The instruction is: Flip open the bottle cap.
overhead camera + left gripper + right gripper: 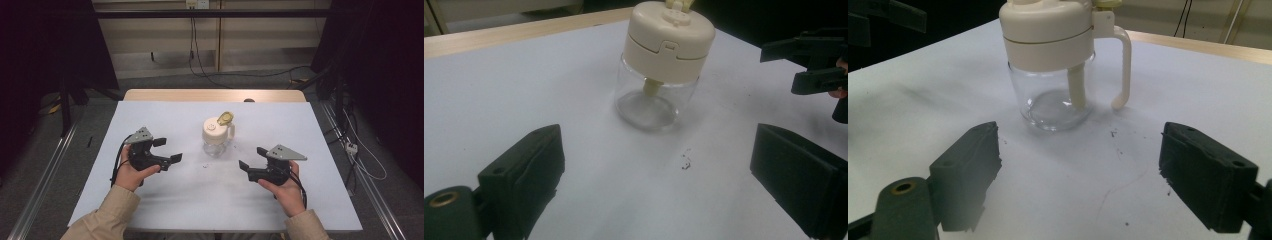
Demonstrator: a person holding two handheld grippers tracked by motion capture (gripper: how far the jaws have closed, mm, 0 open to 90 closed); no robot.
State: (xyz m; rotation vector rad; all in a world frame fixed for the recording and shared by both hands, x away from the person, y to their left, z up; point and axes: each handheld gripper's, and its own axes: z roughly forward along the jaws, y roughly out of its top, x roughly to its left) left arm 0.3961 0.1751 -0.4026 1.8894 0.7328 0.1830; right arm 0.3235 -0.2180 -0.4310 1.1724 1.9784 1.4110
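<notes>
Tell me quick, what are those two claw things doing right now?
Left gripper: open, holding nothing, short of the jar.
Right gripper: open, holding nothing, also short of the jar.

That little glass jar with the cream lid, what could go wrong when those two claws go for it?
The jar is clear glass, smooth and rounded, so it might slip or tip if the left gripper or right gripper pushes it from one side first. Its thin handle could catch on a jaw and spin it.
</notes>
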